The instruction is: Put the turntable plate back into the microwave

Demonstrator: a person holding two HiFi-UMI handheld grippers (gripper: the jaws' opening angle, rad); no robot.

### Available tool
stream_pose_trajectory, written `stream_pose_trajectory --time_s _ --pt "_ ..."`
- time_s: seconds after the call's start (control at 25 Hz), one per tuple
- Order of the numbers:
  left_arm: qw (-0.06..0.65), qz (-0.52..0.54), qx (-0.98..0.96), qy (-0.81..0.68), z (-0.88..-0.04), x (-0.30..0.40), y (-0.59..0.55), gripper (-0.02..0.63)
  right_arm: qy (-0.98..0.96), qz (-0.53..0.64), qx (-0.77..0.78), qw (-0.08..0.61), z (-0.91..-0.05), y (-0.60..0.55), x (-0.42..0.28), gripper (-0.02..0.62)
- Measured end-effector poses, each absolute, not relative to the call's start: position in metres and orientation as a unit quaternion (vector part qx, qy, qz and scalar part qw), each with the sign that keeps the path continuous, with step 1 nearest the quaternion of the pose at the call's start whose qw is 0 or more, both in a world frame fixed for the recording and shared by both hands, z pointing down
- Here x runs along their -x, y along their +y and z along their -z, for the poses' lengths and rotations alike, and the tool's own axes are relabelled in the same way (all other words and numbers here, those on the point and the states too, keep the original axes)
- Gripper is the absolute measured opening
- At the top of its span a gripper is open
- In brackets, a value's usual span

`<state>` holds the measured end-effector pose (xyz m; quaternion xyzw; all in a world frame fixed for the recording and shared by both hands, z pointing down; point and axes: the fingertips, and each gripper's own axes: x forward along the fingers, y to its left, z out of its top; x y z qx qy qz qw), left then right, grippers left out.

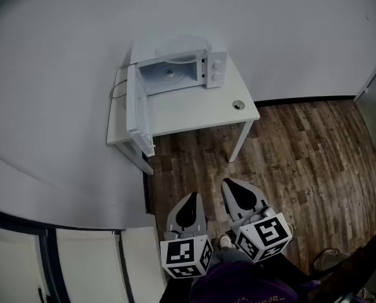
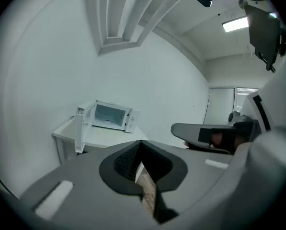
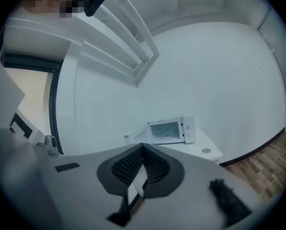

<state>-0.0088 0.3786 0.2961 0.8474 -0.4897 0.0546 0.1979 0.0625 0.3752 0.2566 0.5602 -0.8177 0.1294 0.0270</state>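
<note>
Microwave (image 1: 175, 65) sits at the back of the white table (image 1: 194, 109), its door (image 1: 133, 109) swung wide open on the left. Inside I can make out what seems to be the turntable plate (image 1: 170, 74) lying flat, though it is small and dim from here. My left hand-held gripper (image 1: 190, 207) and right hand-held gripper (image 1: 238, 194) hang side by side over the wooden floor (image 1: 301, 150), well apart from the table, both clenched on nothing.

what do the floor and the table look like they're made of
Floor: brown wood planks or wood-look laminate, going by the grain and board seams. Table: smooth matte white top, likely laminated or painted board; can't tell which.
</note>
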Motion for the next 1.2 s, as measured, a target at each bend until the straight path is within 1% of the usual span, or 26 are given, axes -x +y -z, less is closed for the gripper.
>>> stream_pose_trajectory --time_s 0.16,0.44,0.8,0.96,1.2 --pt "0.208 -0.058 -0.842 -0.495 -0.312 0.031 0.373 0.003 -0.816 -0.124 -0.564 0.025 -0.265 0.365 -0.048 0.002" --pt "0.208 -0.044 -0.837 -0.504 -0.310 0.050 0.360 0.003 -0.800 -0.111 -0.588 0.053 -0.271 0.357 -0.044 0.002" --pt "0.214 -0.028 -0.831 -0.513 -0.310 0.043 0.319 0.003 -0.808 -0.114 -0.574 0.061 -0.280 0.307 -0.043 0.002" --pt "0.192 -0.029 -0.836 -0.513 -0.299 0.028 0.284 0.003 -0.814 -0.114 -0.567 0.058 -0.276 0.268 -0.051 0.002" --pt "0.199 -0.034 -0.837 -0.508 -0.297 -0.004 0.238 0.003 -0.819 -0.119 -0.559 0.058 -0.272 0.218 -0.073 0.002"
